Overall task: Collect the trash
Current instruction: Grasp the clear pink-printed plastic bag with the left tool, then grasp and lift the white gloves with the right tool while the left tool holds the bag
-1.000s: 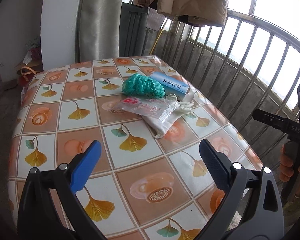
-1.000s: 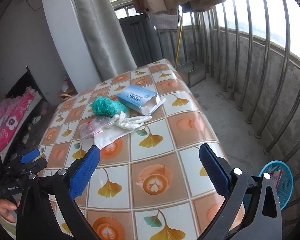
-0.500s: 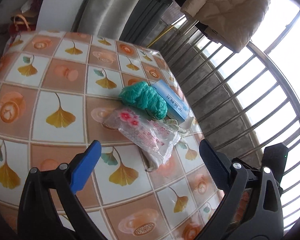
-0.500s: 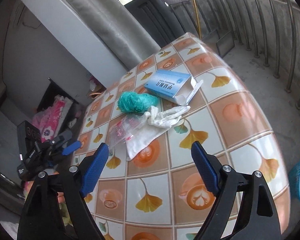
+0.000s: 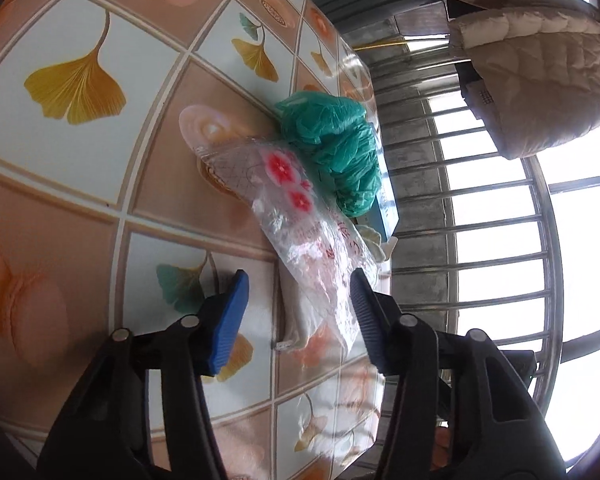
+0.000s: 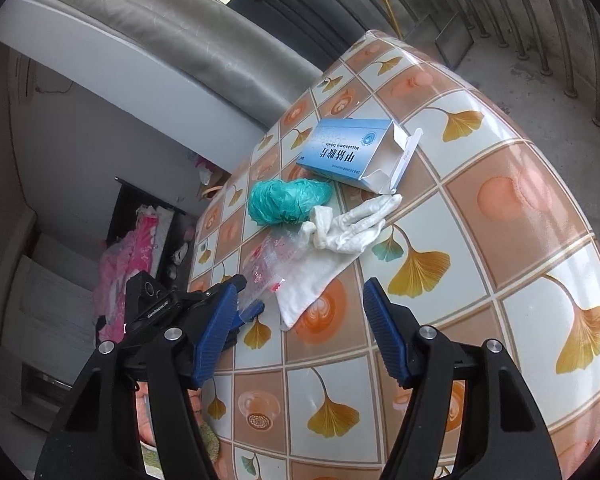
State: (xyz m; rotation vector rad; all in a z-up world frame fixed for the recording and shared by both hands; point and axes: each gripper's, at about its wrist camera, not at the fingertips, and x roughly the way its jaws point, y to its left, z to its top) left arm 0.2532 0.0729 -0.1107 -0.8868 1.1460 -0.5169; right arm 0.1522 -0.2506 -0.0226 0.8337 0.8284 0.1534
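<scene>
As far as visible, one green bag [image 6: 286,201], one box [image 6: 346,151], perhaps one glove [image 6: 352,222]

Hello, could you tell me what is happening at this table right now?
A person with a gripper in each hand is clearing trash off the tablecloth. The left gripper has its jaws closing around the clear plastic bag, which lies between them. The right gripper hovers short of the white cloth, jaws closing on nothing.

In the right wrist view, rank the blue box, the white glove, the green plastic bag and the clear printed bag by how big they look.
1. blue box, largest.
2. white glove, though the white cloth beneath blurs its lower edge.
3. green plastic bag, bunched up.
Unranked: clear printed bag. It is see-through and partly hidden by the left gripper, so its extent is unclear.
</scene>
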